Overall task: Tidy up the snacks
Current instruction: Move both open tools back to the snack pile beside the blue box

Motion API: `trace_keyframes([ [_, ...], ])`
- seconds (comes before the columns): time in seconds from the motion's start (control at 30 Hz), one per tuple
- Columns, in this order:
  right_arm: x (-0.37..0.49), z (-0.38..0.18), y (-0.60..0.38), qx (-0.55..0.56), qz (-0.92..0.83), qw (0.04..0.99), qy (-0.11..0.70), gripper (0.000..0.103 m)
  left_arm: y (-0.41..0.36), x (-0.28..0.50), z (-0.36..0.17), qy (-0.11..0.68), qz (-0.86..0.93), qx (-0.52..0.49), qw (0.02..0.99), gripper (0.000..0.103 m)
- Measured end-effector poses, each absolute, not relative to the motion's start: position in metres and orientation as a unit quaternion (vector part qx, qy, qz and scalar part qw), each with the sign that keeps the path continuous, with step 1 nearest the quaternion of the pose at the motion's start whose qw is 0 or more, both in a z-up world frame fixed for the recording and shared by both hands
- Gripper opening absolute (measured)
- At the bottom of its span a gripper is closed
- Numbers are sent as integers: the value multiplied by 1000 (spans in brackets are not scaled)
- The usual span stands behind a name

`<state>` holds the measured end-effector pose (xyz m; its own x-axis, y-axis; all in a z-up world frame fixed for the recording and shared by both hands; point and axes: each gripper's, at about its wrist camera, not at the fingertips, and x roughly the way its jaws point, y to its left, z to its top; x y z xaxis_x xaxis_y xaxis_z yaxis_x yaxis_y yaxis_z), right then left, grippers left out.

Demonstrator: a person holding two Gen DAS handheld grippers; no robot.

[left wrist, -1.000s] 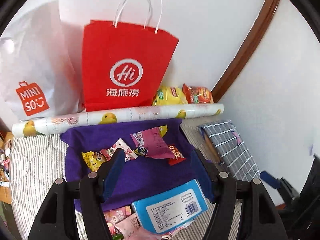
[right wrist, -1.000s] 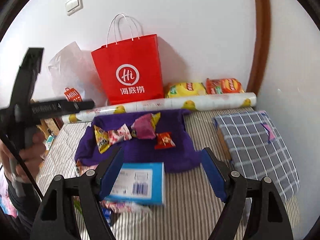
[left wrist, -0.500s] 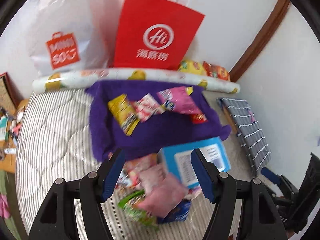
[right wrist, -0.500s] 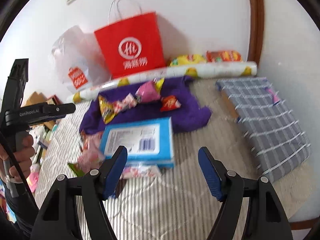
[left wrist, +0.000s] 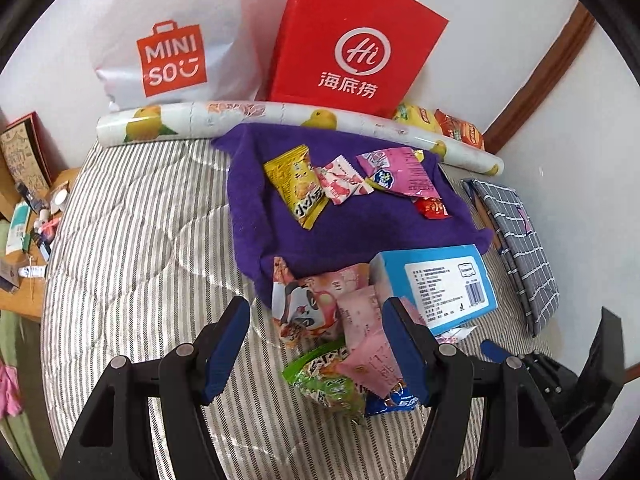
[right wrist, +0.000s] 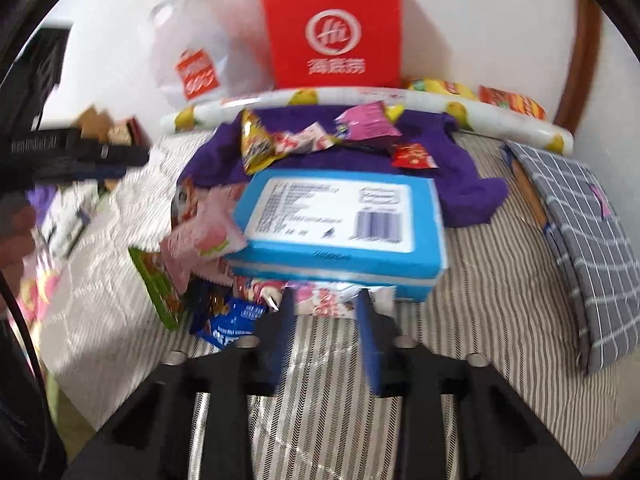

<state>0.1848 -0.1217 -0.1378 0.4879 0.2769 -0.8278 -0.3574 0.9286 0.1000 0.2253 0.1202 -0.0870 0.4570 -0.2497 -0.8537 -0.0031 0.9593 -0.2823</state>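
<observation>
Lying on a grey striped quilted bed (left wrist: 132, 248) is a purple fuzzy cloth (left wrist: 360, 232) with small snack packets on it: a yellow crinkly packet (left wrist: 298, 186), a pink and white candy packet (left wrist: 340, 180), a bright pink foil packet (left wrist: 400, 172) and a little red packet (left wrist: 433, 208). Just in front of the cloth sits a blue flat box with a white label (left wrist: 440, 284), resting on a messy pile of pink, green and blue snack packets (left wrist: 340, 336).

The left gripper (left wrist: 316, 344) hangs over that pile with its fingers spread wide and nothing between them. The right gripper (right wrist: 326, 320) is down low at the front edge of the box, its fingers pulled in narrow around a pink and white packet (right wrist: 324, 300) sticking out under the box. The picture is blurry, so I cannot tell if they pinch it.

Behind the cloth lies a long paper roll with yellow fruit pictures (left wrist: 280, 116). A red paper bag (left wrist: 352, 40) and a white plastic bag (left wrist: 172, 40) lean on the wall.
</observation>
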Motion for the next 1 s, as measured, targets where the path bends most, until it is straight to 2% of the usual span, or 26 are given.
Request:
trace_keyframes([
  [0.13,181,-151,-107,-100,193,857,467,28,122,229,-95,522,-75,-124,841,67],
  [0.27,180,-158,-99,-142,199,855,457,42,123,232,-100,526,-76,-125,838,67],
  [0.43,180,-161,-89,-206,201,858,426,44,125,230,-108,534,-90,-142,829,67],
  [0.57,190,-169,-86,-210,231,844,435,45,127,227,-114,539,-89,-145,825,67],
  [0.7,195,-173,-87,-189,261,833,450,55,129,224,-117,543,-86,-147,823,67],
  [1.0,182,-181,-75,-249,250,824,444,56,127,215,-114,543,-86,-143,823,67],
])
